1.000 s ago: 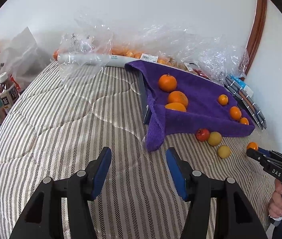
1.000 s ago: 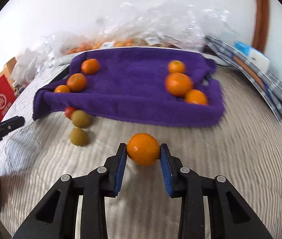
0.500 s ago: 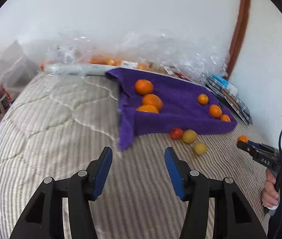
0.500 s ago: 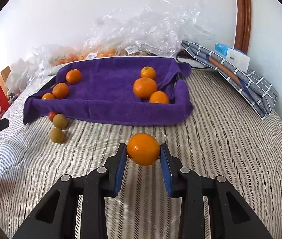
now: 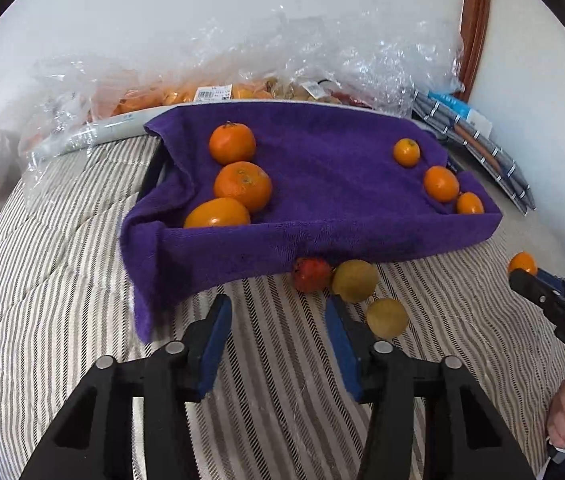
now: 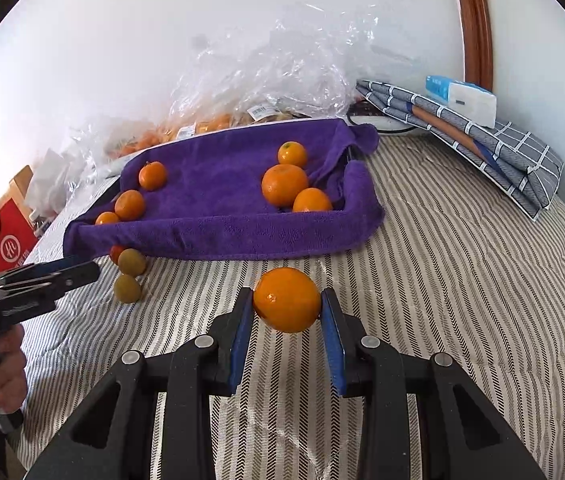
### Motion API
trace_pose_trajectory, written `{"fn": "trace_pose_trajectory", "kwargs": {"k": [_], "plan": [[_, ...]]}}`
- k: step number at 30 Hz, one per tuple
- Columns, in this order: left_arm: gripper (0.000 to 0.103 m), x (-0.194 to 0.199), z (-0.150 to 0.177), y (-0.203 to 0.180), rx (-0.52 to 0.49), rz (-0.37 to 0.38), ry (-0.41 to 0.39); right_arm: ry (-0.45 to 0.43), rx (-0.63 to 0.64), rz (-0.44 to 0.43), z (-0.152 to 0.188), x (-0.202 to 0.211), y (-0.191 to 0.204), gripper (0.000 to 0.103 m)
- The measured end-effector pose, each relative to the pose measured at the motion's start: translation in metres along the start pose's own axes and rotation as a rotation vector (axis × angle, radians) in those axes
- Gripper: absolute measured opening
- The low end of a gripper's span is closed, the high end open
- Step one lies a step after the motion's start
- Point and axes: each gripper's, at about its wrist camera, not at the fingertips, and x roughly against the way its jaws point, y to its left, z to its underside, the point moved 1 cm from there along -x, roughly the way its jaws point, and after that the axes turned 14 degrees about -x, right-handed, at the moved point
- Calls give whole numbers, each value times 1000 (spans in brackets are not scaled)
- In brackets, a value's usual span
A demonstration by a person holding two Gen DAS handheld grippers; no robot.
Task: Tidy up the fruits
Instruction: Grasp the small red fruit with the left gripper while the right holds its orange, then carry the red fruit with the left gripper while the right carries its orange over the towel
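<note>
My right gripper (image 6: 287, 312) is clamped on an orange (image 6: 286, 299), its blue pads (image 6: 239, 332) pressing both sides of the fruit, which sits at centre frame above the striped bedspread (image 6: 462, 300). At 12 o'clock from it lies the purple towel (image 6: 210, 188), draped over a tray so that it forms a shallow basin. Inside, in the right wrist view, three oranges cluster at 1 o'clock of the basin: a small one (image 6: 292, 154), a large one (image 6: 284, 184) and a third (image 6: 312, 200) touching the large one. Three more oranges run down the basin's 9 o'clock edge (image 6: 129, 204).

My left gripper (image 5: 278, 334) has its fingers apart, holding nothing, and hangs over the bedspread just short of the towel's near edge. At its 1 o'clock, a red fruit (image 5: 311, 274) touches a yellow-green fruit (image 5: 354, 281) against the towel's front, and a second yellow-green fruit (image 5: 387, 317) lies just beside them, close to the gripper's right finger.

Farther out, at 12 o'clock beyond the towel, clear plastic bags (image 5: 282, 60) holding more fruit lie along the white wall. At 2 o'clock in the right wrist view a folded checked cloth (image 6: 482, 144) carries a white-and-blue pack (image 6: 462, 98). At 9 o'clock there is a red bag (image 6: 8, 240).
</note>
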Motion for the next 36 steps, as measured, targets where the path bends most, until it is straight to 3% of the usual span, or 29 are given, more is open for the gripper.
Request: {"fn": "trace_pose_trajectory", "kwargs": {"k": [11, 16, 24, 32, 36], "plan": [[40, -16, -12, -7, 42, 36, -2, 7, 9, -42, -1, 0, 0, 33], [23, -21, -16, -12, 39, 46, -1, 6, 7, -46, -1, 0, 0, 33], [23, -9, -9, 0, 99, 128, -75, 4, 9, -43, -1, -1, 0, 33], [23, 1, 0, 14, 166, 143, -132, -8, 10, -37, -1, 2, 1, 33], [23, 0, -3, 9, 145, 140, -127, -12, 10, -37, -1, 2, 0, 33]]}}
